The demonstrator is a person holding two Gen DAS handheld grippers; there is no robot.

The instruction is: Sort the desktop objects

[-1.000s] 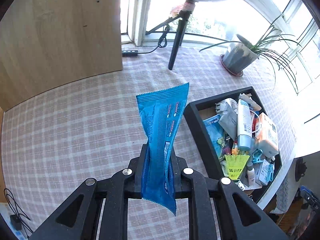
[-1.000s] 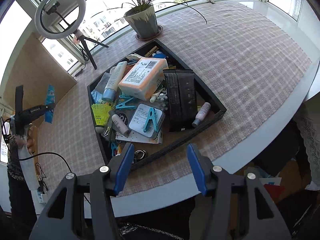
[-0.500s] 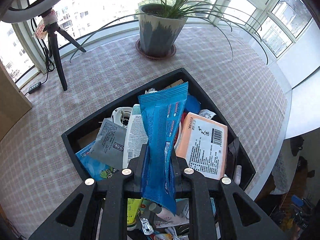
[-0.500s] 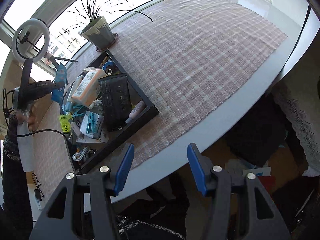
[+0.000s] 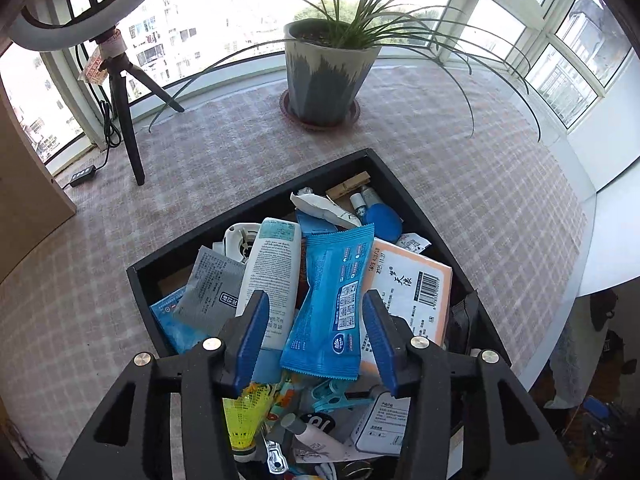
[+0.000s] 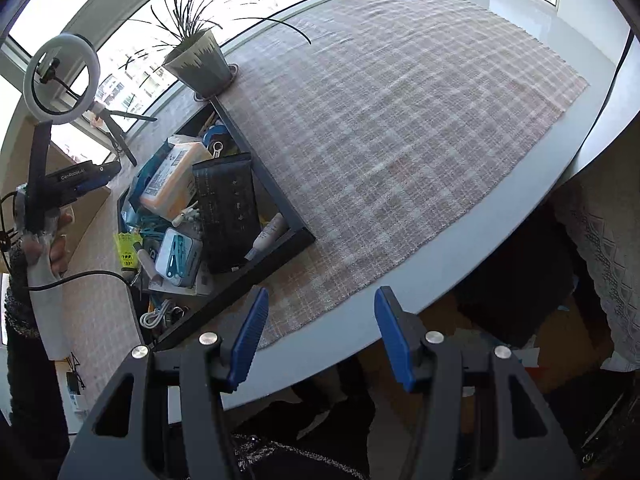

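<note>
Now the blue packet (image 5: 330,300) is let go over the black tray (image 5: 416,204), the left gripper (image 5: 316,336) having just been opened, its pads clear of it. The right gripper (image 6: 320,336) is held open and empty beyond the tabletop's near edge. A straight lift clear is advised.

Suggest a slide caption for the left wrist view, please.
Left gripper, jaws just opened, releases blue packet over cluttered black tray.

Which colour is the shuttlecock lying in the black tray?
Yellow shuttlecock; it shows best in the left wrist view.
</note>
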